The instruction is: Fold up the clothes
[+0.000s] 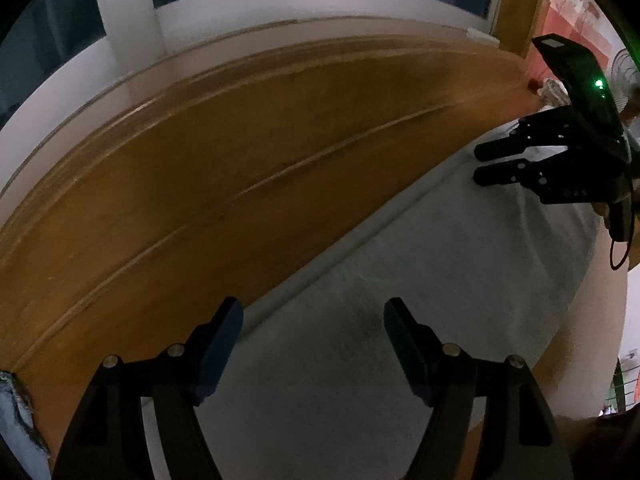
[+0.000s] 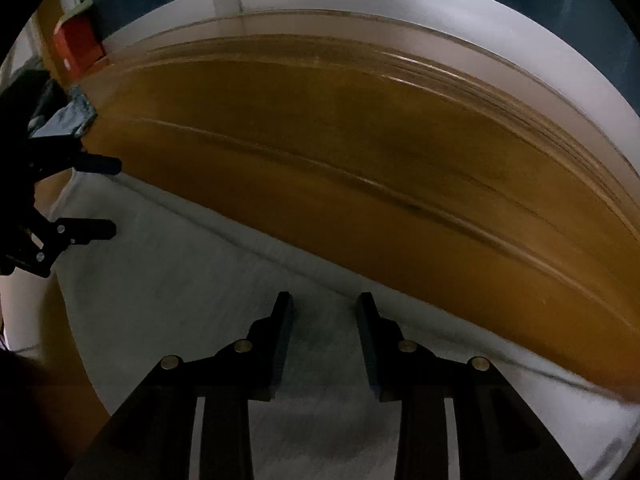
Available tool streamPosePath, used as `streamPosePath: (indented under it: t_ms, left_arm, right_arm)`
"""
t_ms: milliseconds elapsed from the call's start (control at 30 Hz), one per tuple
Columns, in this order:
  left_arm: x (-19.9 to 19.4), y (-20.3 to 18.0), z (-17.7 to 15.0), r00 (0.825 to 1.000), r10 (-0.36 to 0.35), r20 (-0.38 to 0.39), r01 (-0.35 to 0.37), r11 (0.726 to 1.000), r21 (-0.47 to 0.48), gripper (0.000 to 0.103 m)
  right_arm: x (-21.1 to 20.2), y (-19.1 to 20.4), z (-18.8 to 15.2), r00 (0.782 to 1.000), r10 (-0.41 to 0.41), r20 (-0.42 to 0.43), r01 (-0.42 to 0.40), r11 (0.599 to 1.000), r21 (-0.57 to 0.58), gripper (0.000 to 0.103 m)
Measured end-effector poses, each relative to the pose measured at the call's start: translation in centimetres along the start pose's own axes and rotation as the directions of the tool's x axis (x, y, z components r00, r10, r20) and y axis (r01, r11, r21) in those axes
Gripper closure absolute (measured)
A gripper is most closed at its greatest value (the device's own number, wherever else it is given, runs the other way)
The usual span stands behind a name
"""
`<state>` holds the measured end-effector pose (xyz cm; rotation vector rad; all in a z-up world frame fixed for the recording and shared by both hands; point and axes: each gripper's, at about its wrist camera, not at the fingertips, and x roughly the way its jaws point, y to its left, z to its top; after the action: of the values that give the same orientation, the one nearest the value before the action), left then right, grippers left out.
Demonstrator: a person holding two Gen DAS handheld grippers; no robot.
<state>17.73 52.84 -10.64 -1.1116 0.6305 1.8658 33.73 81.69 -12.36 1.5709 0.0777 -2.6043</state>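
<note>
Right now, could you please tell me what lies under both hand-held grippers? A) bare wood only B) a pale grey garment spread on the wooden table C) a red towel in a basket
B: the left hand-held gripper and right hand-held gripper both stand open above the pale grey garment on the wooden table.

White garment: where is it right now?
The white garment lies flat on the wooden table, under both open grippers: the left gripper in its own view, the right gripper in its own, hem toward the window side.
</note>
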Motion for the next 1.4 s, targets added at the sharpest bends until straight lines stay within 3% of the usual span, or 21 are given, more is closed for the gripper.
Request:
streamPosePath:
  t_ms: [133,167,267,300,333,367,400,433,533,600,733,967,1133,1233,1300,1400]
  left_arm:
    - [0.8,-0.5,0.2,1.0,0.012,-0.012,-0.012,1.0,0.01,0.032]
    - [0.8,-0.5,0.3,1.0,0.008,-0.009,-0.008,1.0,0.004,0.032]
    - [0.8,-0.4,0.4,1.0,-0.002,0.009,0.002,1.0,-0.017,0.033]
    - [0.7,-0.5,0.3,1.0,-0.007,0.021,0.007,1.0,-0.019,0.038]
    - [0.5,-0.6,0.2,0.999,-0.012,0.034,0.013,1.0,-0.02,0.055]
    - [0.3,-0.7,0.2,0.999,-0.014,0.046,0.015,1.0,-0.022,0.067]
    - [0.2,-0.8,0.2,0.999,-0.006,0.051,0.007,1.0,-0.023,0.074]
    - [0.1,-0.7,0.2,0.998,0.005,0.059,-0.003,1.0,-0.027,0.09]
    - [-0.2,0.2,0.3,0.997,-0.025,0.071,0.031,0.995,-0.091,0.097]
    - [-0.6,0.6,0.4,0.996,-0.033,0.08,0.043,0.992,-0.118,0.097]
    - [-0.8,0.6,0.5,0.995,0.043,0.085,-0.031,0.991,-0.13,0.097]
    - [-0.2,1.1,0.7,0.989,0.131,0.061,-0.121,0.982,-0.144,0.095]
    - [0.1,0.9,1.2,0.989,0.136,0.056,-0.124,0.977,-0.172,0.095]
    - [-0.4,0.9,1.2,0.99,0.126,0.057,-0.113,0.975,-0.193,0.095]
    - [-0.5,0.9,1.1,0.99,0.134,0.052,-0.122,0.972,-0.2,0.095]
    - [-0.4,0.8,0.9,0.987,0.158,0.041,-0.147,0.968,-0.205,0.086]
  right_arm:
    - [-0.2,-0.3,-0.3,0.999,0.008,0.039,-0.007,1.0,-0.027,0.071]
    - [-0.4,-0.2,-0.6,0.999,0.01,0.051,-0.008,0.999,-0.035,0.075]
    - [-0.9,-0.4,-1.4,0.997,0.012,0.075,-0.008,0.999,-0.051,0.099]
    - [-1.0,-0.3,-1.5,0.996,0.002,0.084,0.002,0.999,-0.053,0.1]
    - [-1.2,-0.2,-1.7,0.995,-0.002,0.095,0.007,0.999,-0.05,0.1]
    - [-1.6,-0.2,-1.8,0.994,-0.002,0.109,0.007,0.999,-0.041,0.1]
    - [-2.1,-0.3,-2.0,0.991,0.002,0.131,0.001,1.0,-0.022,0.1]
    - [-2.6,-0.4,-2.0,0.989,0.004,0.146,-0.002,1.0,-0.01,0.1]
    - [-4.7,-0.8,-2.0,0.977,0.014,0.212,-0.022,0.999,0.036,0.1]
    - [-6.1,-1.1,-1.6,0.967,0.017,0.255,-0.03,0.998,0.05,0.101]
    - [-6.5,-1.8,-0.2,0.956,-0.005,0.292,-0.016,0.998,0.069,0.101]
    - [-0.7,-1.8,-0.6,0.986,-0.029,0.165,0.01,0.993,0.115,0.101]
    - [-2.0,-2.1,-0.4,0.99,-0.047,0.134,0.021,0.982,0.188,0.095]
    - [-5.3,-2.6,-1.9,0.988,-0.056,0.141,0.017,0.965,0.262,0.084]
    - [-7.9,-3.1,-4.1,0.981,-0.069,0.183,0.004,0.944,0.331,0.058]
    - [-10.5,-5.2,-8.2,0.969,-0.158,0.191,0.068,0.909,0.411,0.054]
